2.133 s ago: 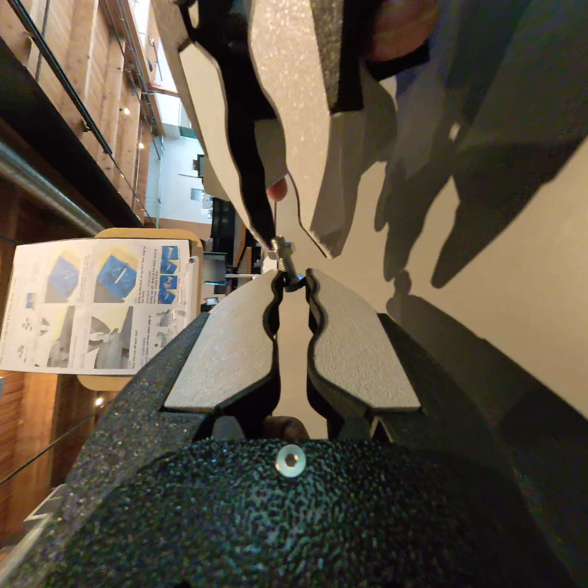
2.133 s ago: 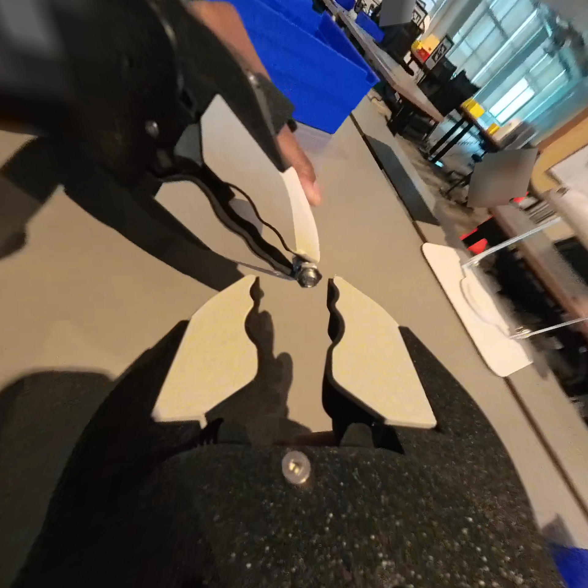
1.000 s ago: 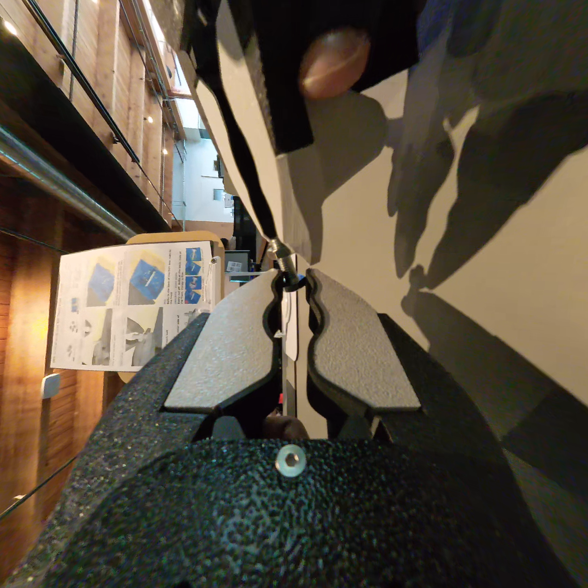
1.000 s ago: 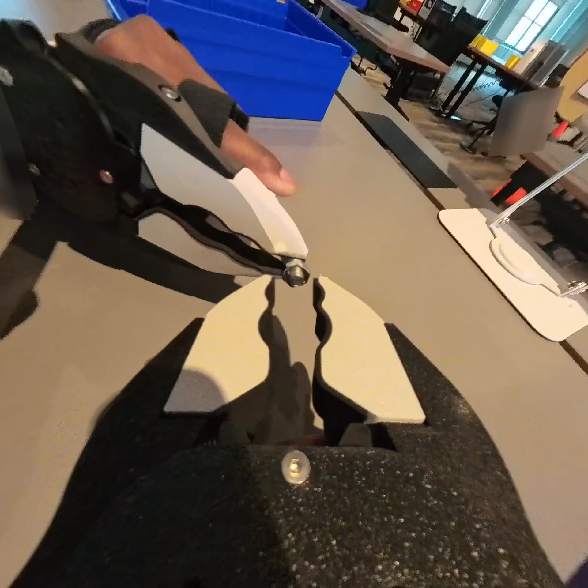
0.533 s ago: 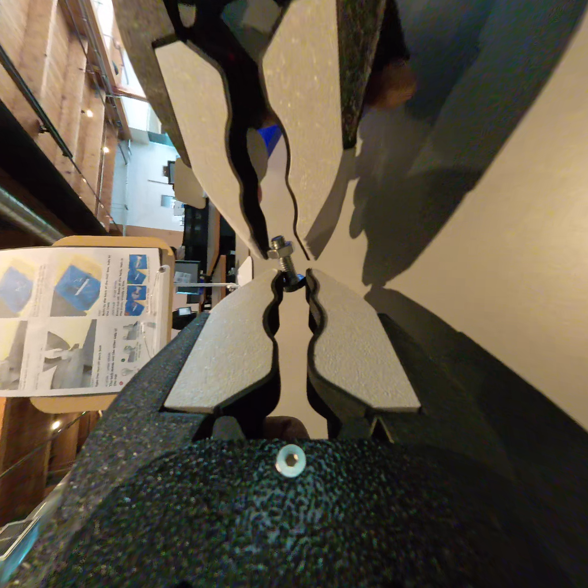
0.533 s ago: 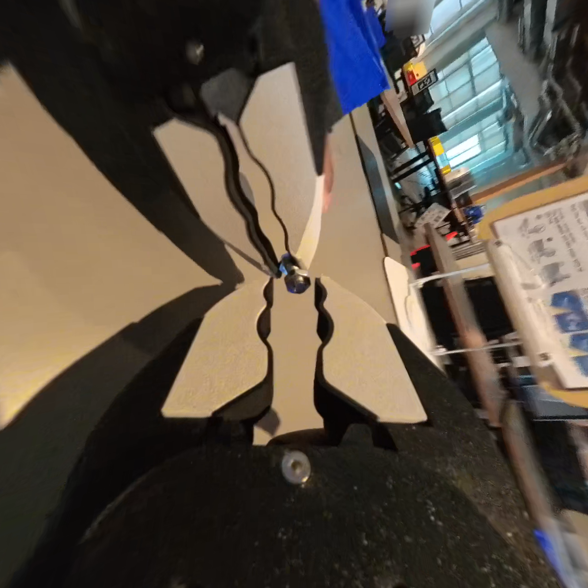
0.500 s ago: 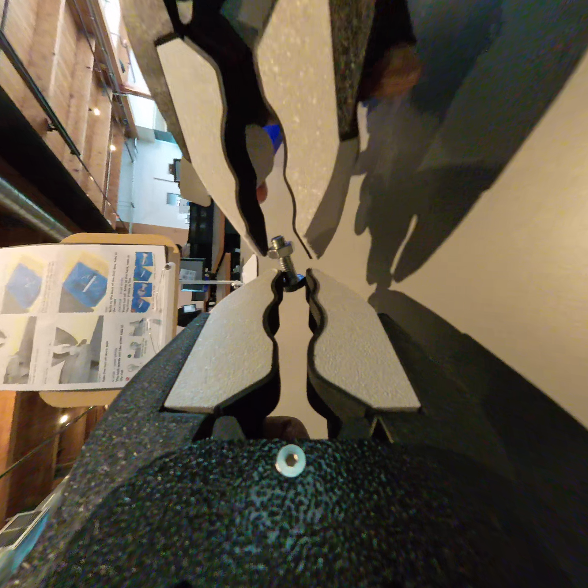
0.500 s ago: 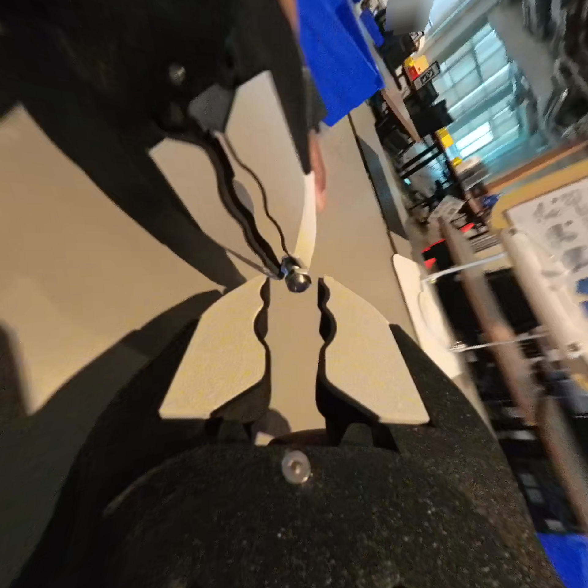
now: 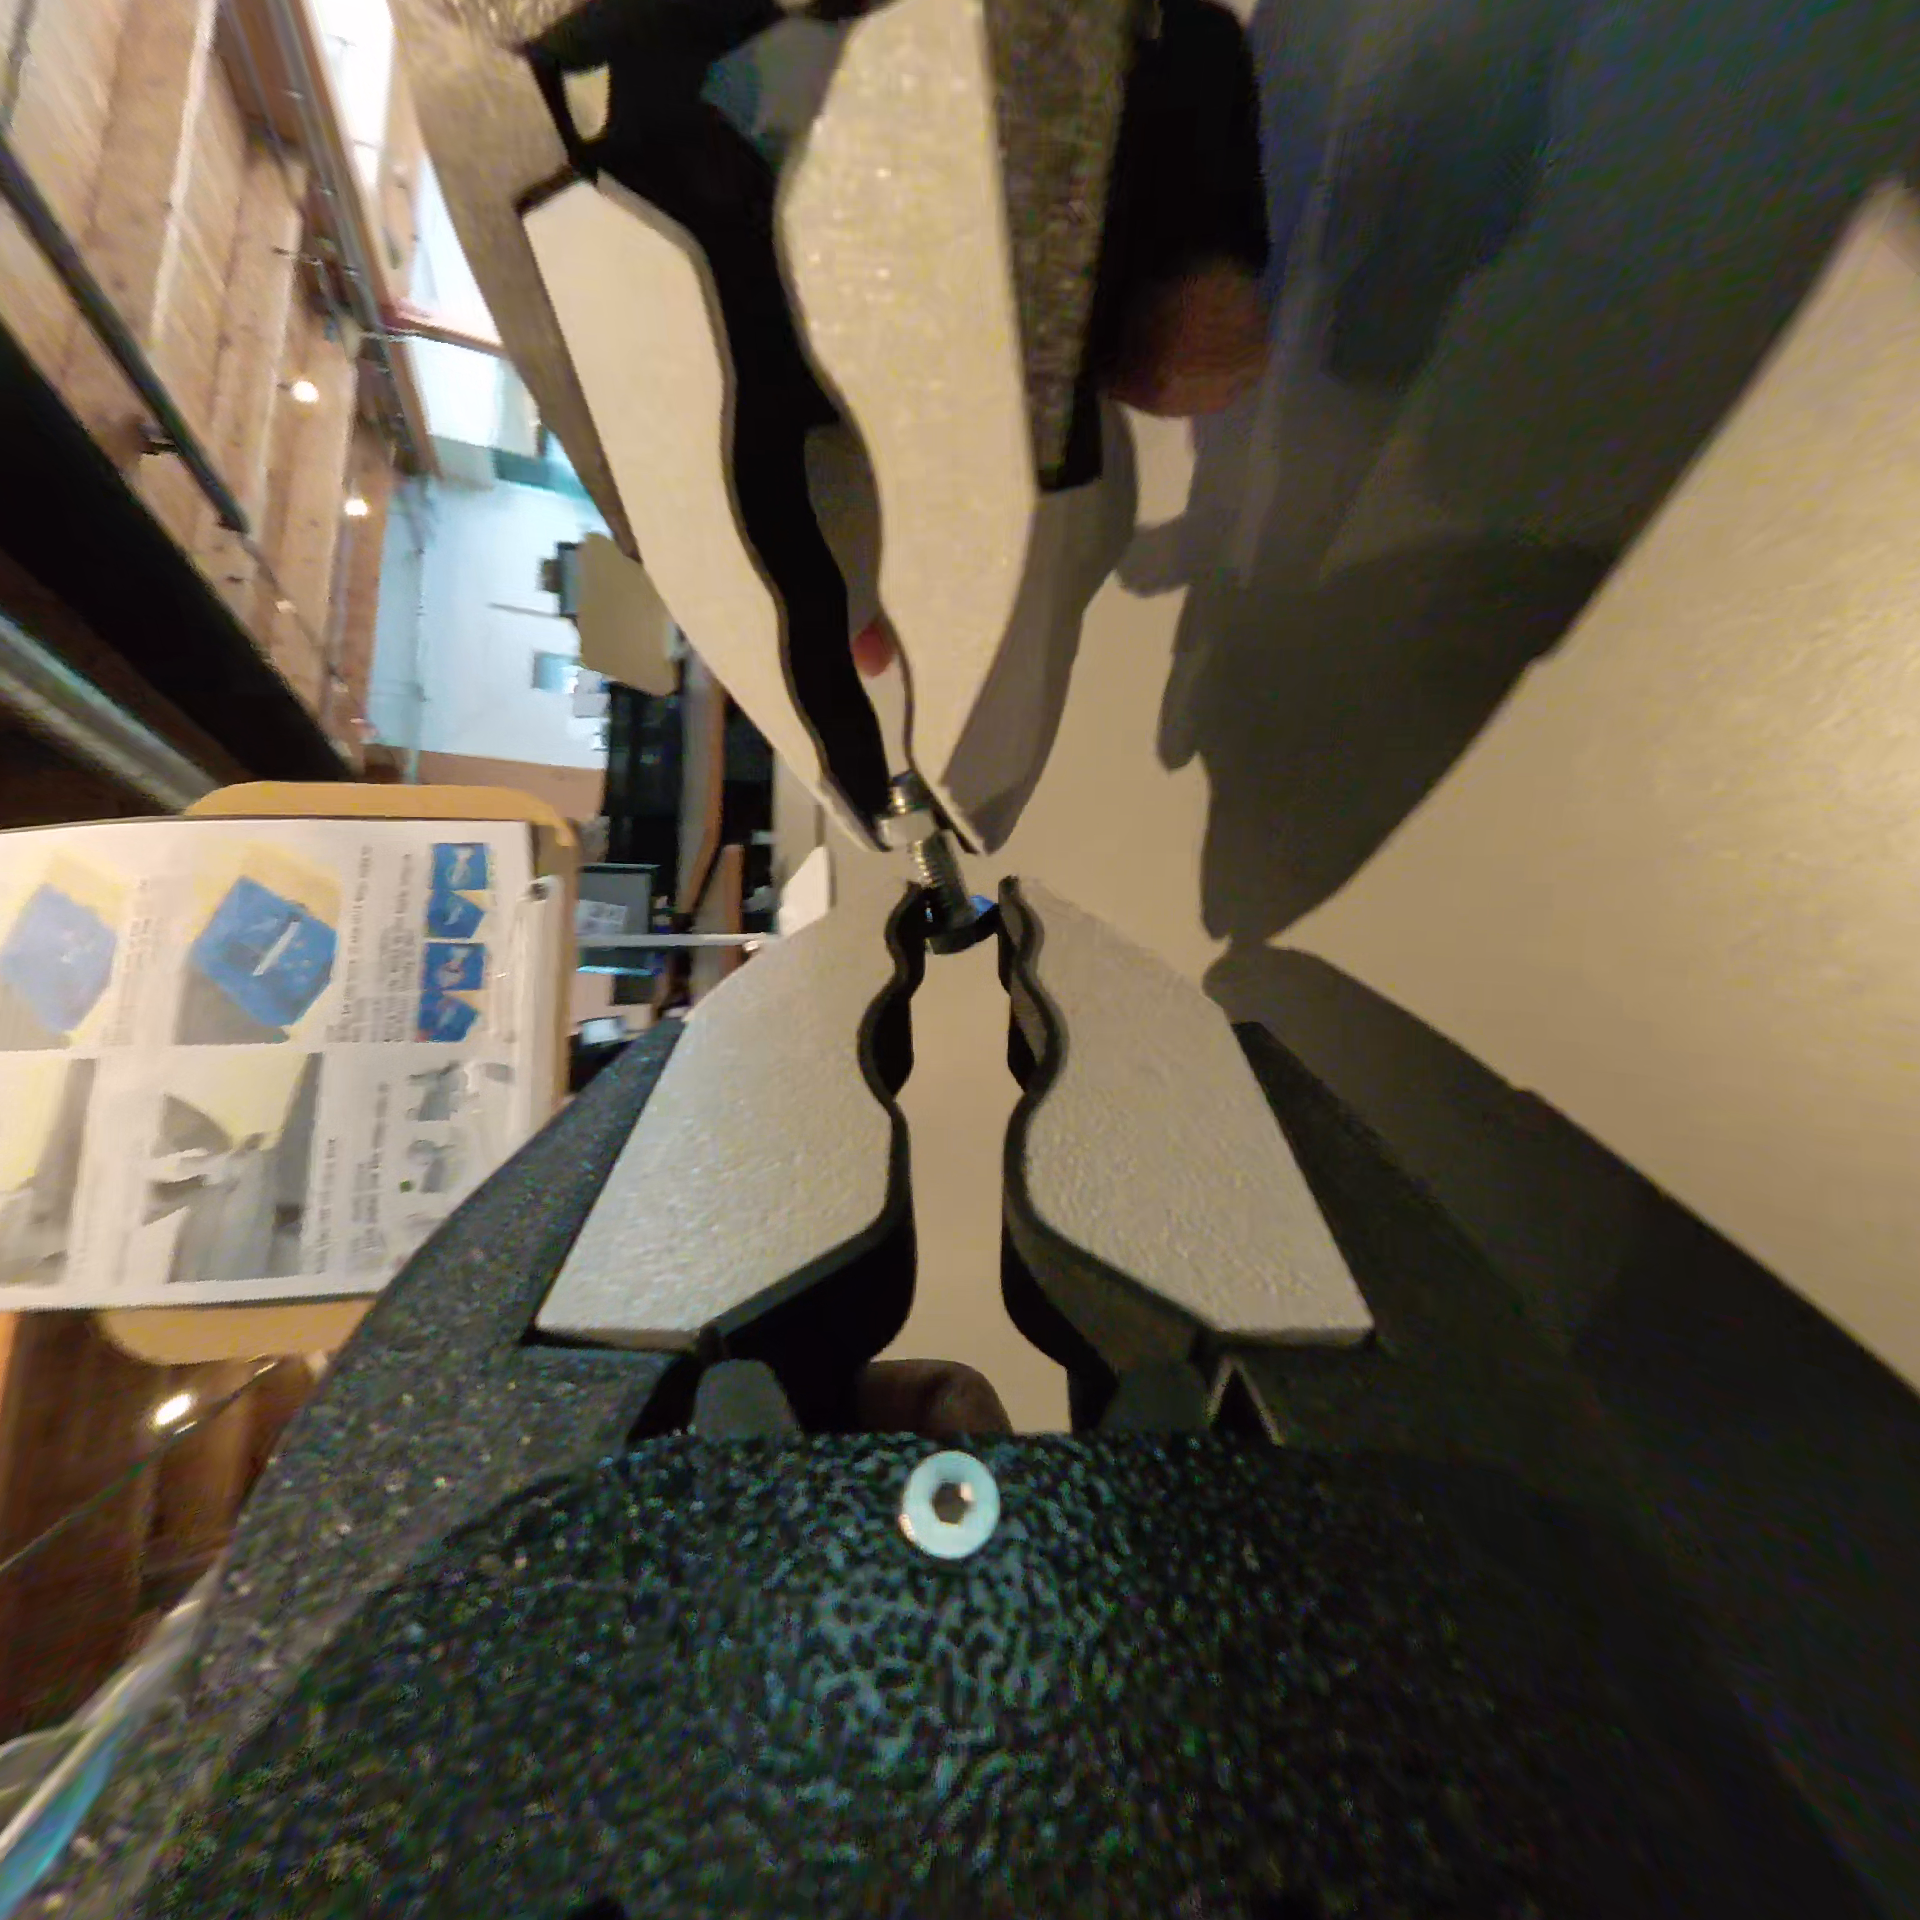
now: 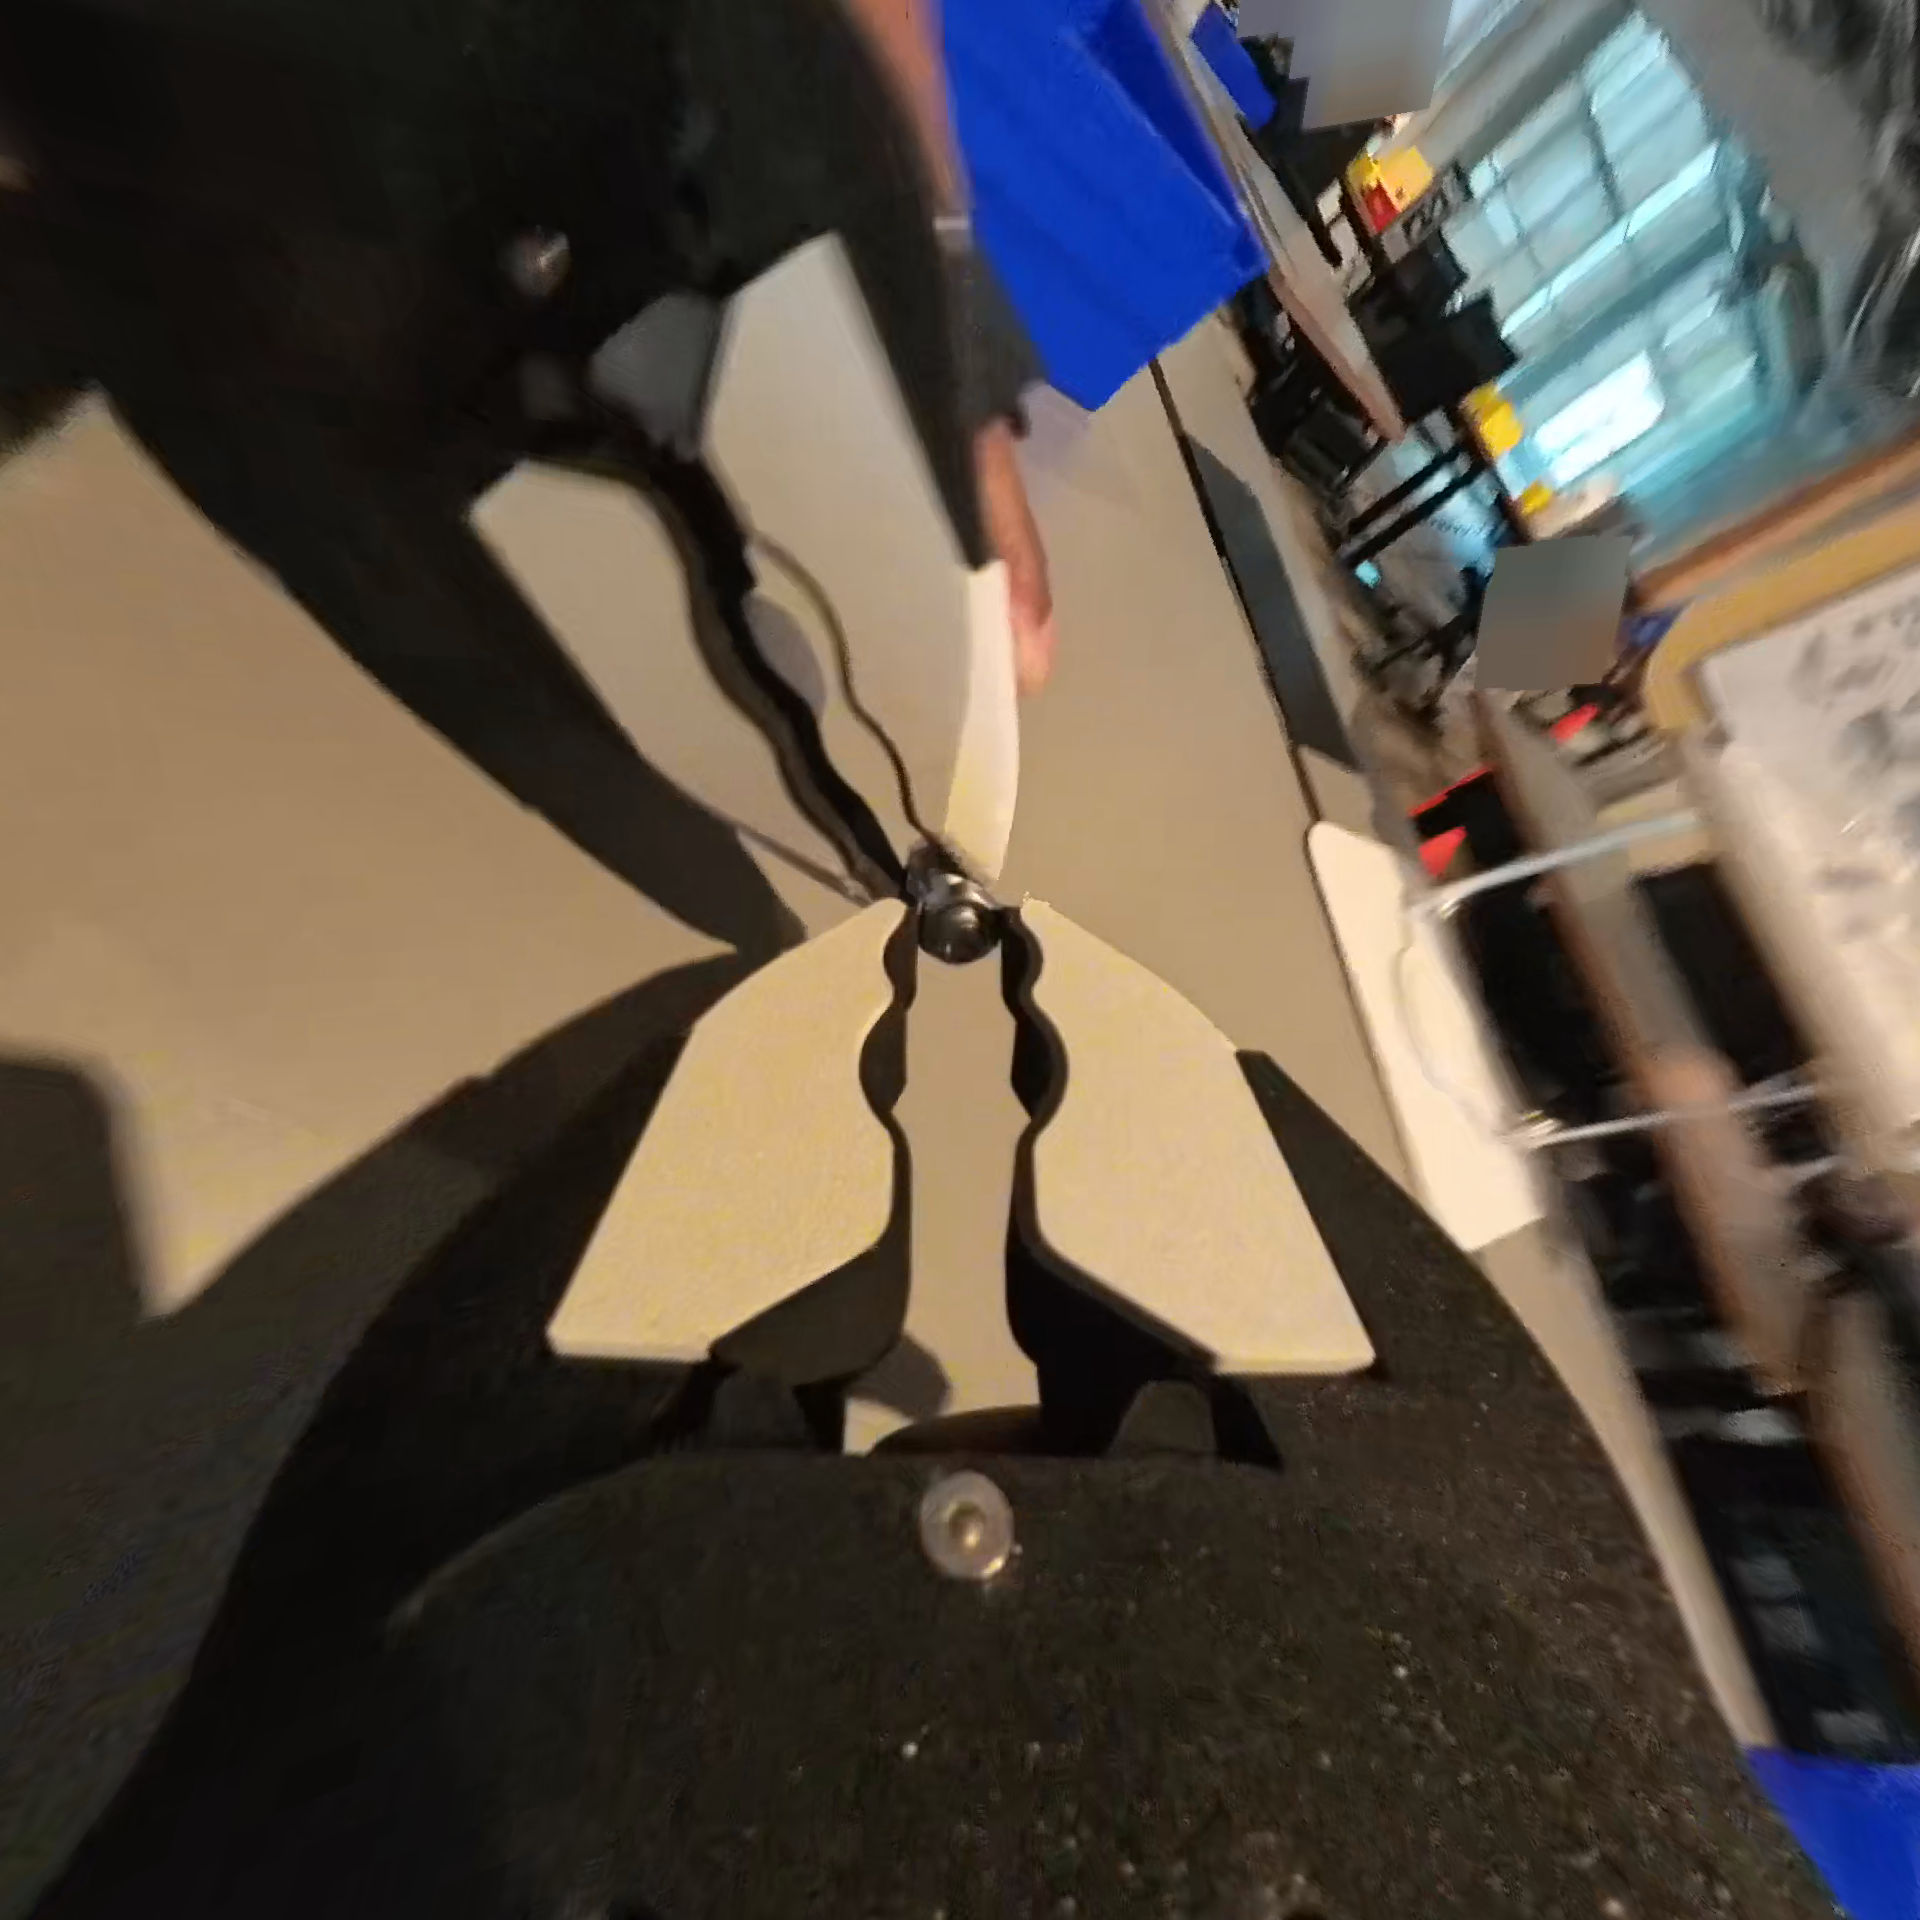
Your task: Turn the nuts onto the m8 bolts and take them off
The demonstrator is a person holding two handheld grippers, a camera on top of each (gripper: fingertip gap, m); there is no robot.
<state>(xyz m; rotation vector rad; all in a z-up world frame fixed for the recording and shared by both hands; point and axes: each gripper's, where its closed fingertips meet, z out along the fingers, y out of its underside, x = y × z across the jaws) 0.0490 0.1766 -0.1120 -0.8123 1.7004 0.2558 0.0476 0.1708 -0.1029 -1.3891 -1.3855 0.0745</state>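
My left gripper (image 9: pixel 951 914) is shut on the head of a small steel bolt (image 9: pixel 935 873), held in the air above the beige table (image 9: pixel 1558 831). The threaded shaft points away from it and carries a hex nut (image 9: pixel 907 802). My right gripper (image 9: pixel 916 823) faces it from above, its two pale fingertips pinched on the nut. In the right wrist view my right gripper (image 10: pixel 958 920) is shut on the dark, blurred nut (image 10: pixel 956 935). The left gripper (image 10: pixel 925 868) meets it tip to tip, with a hand behind it.
A printed instruction sheet (image 9: pixel 239 1049) on a tan board stands at the left. Blue bins (image 10: pixel 1081 197) sit at the far end of the table (image 10: pixel 260 779). A white base with a clear stand (image 10: pixel 1423 1039) is at the right edge. Desks and windows lie beyond. Both grippers' tips are close together, under 4 cm apart.
My right gripper has rolled around the bolt's axis and narrowed from slightly open beside the nut to pinched on it. My left gripper has kept its hold on the bolt.
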